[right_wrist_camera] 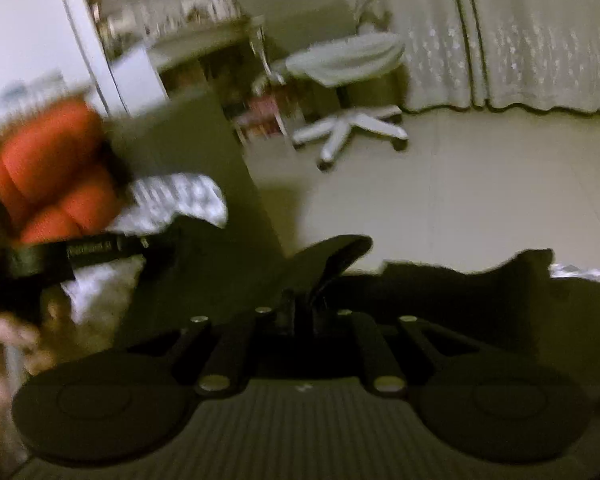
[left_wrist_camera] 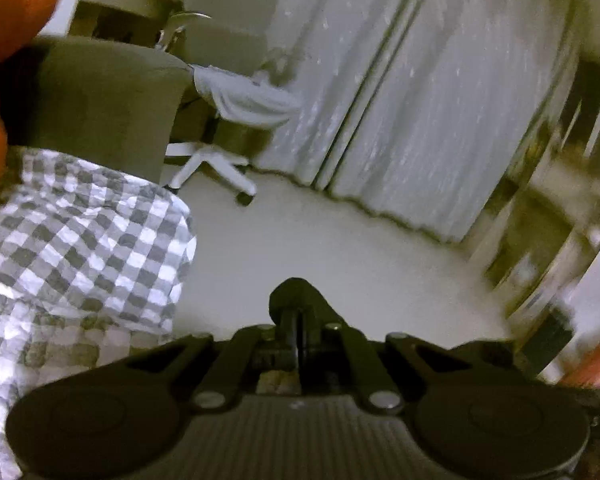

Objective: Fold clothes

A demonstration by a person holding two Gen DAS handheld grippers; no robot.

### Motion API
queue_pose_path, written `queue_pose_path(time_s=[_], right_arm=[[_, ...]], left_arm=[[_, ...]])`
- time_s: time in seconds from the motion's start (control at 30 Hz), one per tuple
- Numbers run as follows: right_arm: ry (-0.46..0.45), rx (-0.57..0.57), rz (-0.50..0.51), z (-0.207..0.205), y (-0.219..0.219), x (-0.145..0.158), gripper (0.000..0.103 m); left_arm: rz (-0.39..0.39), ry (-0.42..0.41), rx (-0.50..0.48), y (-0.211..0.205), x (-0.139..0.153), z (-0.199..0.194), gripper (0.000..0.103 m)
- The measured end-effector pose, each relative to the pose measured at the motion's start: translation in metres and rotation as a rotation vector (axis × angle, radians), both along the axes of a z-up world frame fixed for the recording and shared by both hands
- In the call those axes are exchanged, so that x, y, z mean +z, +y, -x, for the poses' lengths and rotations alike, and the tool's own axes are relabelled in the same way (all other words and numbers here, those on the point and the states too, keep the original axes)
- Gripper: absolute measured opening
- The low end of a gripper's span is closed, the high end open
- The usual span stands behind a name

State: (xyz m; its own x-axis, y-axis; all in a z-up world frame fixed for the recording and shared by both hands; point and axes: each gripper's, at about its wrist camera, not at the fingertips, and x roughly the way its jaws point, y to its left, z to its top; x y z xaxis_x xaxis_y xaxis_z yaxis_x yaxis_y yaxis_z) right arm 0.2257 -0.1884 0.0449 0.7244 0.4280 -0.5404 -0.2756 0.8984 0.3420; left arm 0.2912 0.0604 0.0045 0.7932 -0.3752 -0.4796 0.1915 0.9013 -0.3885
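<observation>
My right gripper (right_wrist_camera: 300, 304) is shut on a fold of the dark garment (right_wrist_camera: 460, 284), which spreads low to the right and rises in a peak above the closed tips. My left gripper (left_wrist_camera: 298, 312) is shut too, with a small dark bunch of the same garment pinched at its tips, and the floor shows behind it. The right wrist view shows the left gripper (right_wrist_camera: 100, 250) at the left edge, held by a hand in an orange glove (right_wrist_camera: 52, 176), and the image there is blurred. Most of the garment is hidden below both grippers.
A grey-and-white checked sheet (left_wrist_camera: 80, 240) covers the bed on the left, beside an olive-grey upholstered panel (left_wrist_camera: 92, 100). A white swivel chair with a pale cloth over it (right_wrist_camera: 348, 60) stands on the pale floor (left_wrist_camera: 320, 248). Patterned curtains (left_wrist_camera: 440, 100) hang behind. Cluttered shelves (right_wrist_camera: 160, 20) stand at the back left.
</observation>
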Motion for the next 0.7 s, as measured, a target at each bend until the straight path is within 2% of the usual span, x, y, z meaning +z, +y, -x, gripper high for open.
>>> queue_pose_path(time_s=[0.03,0.07,0.2,0.3,0.33,0.37,0.4,0.43,0.47,0.63,0.7], right_arm=[[-0.006,-0.001,-0.033,0.000,-0.001,0.003,0.009],[-0.002,-0.007,-0.019,0.000,0.002,0.003,0.009],[0.048,-0.020,0.094,-0.006,0.019,-0.011,0.009],[0.059,-0.038,0.062,-0.010,0.017,-0.015,0.011],[0.064,-0.040,0.043,-0.010,0.015,-0.014,0.014],[0.062,-0.037,0.031,-0.010,0.013,-0.011,0.016],[0.057,-0.033,0.032,-0.010,0.014,-0.010,0.016],[0.052,-0.030,0.034,-0.010,0.014,-0.008,0.016],[0.050,-0.034,0.039,-0.009,0.014,-0.008,0.016],[0.051,-0.043,0.064,-0.009,0.017,-0.010,0.016],[0.042,-0.030,0.080,-0.008,0.021,-0.010,0.018]], left_arm=[[0.002,0.012,0.001,0.000,-0.003,-0.002,0.002],[0.003,0.024,0.002,0.001,-0.006,-0.003,0.002],[0.010,0.072,0.007,0.003,-0.017,-0.009,0.003],[0.019,0.076,0.017,0.007,-0.014,-0.006,0.007],[0.017,0.061,0.019,0.008,-0.011,-0.002,0.017],[0.004,0.041,0.017,0.006,-0.008,0.002,0.031],[-0.009,0.021,0.015,0.005,-0.004,0.005,0.039],[-0.023,0.002,0.013,0.004,0.000,0.009,0.052],[-0.036,-0.018,0.011,0.002,0.004,0.013,0.059],[-0.181,-0.044,-0.017,-0.022,0.009,0.013,0.056],[-0.266,-0.018,-0.018,-0.035,0.003,0.008,0.038]])
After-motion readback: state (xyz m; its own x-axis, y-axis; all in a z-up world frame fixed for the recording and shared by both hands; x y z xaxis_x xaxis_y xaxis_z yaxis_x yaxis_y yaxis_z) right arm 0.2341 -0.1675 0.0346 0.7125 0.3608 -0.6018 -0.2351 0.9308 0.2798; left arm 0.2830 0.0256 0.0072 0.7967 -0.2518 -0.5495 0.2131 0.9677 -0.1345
